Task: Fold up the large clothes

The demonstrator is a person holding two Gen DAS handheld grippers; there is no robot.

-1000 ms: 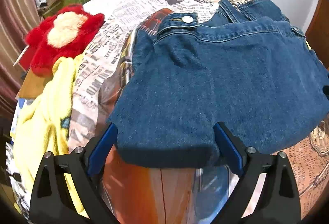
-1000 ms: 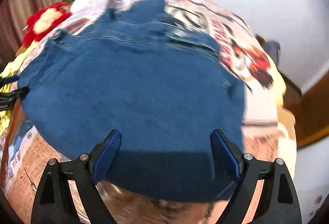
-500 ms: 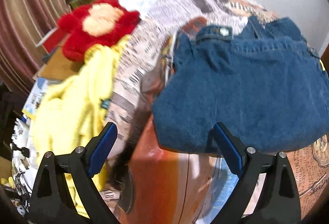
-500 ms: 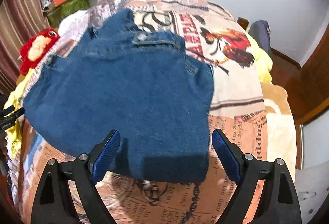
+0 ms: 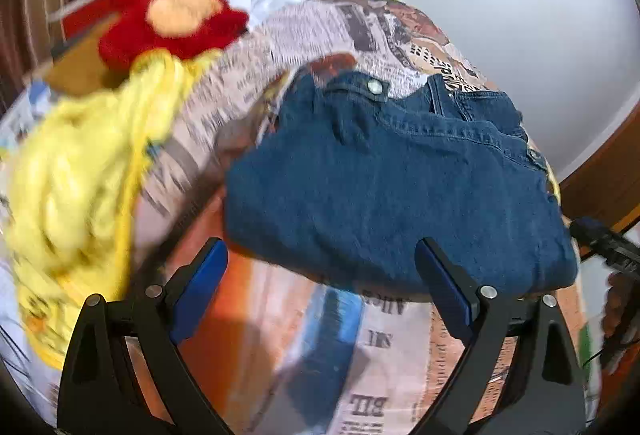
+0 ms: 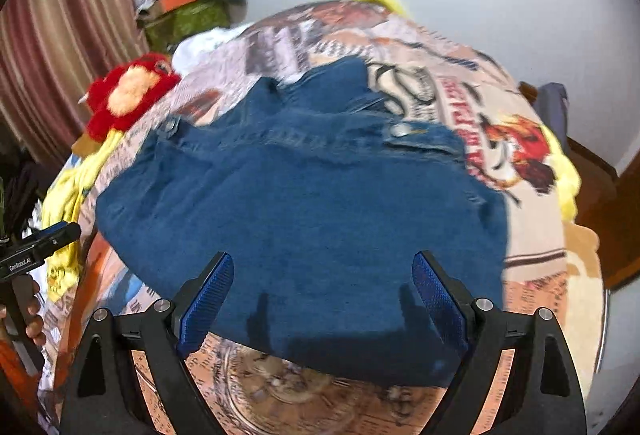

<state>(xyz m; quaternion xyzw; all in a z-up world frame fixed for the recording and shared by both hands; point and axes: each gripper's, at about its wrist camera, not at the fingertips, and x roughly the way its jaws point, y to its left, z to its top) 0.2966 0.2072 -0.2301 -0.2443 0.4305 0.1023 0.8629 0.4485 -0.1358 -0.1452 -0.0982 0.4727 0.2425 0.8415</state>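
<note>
**Folded jeans lie on the bed, both grippers wide apart above them**

In your left wrist view, your left gripper (image 5: 320,275) has its jaws spread wide, and nothing is between the blue pads. The folded jeans (image 5: 400,187) lie on the printed bedsheet (image 5: 320,31), from the centre toward 3 o'clock. Their near folded edge is just beyond the fingertips, and the pads do not touch it. The metal waist button (image 5: 375,86) is at 12 o'clock on the jeans. A yellow garment (image 5: 80,163) lies crumpled at 9 o'clock, well apart from the jeans. A red plush toy (image 5: 172,15) sits at 10 o'clock, touching the far end of the yellow garment. At 3 o'clock, on the edge of the picture, you see a dark piece of your right gripper (image 5: 604,243); I cannot tell more about it there.

In your right wrist view, your right gripper (image 6: 322,299) is also spread wide, with empty space between its pads. The jeans (image 6: 312,203) fill the centre, and their near edge lies under the fingertips without touching them, as far as I can see. The red plush toy (image 6: 128,95) is at 10 o'clock. At 9 o'clock your left gripper (image 6: 40,247) enters from the edge, and fingers (image 6: 34,319) of your hand hold its handle below.
</note>
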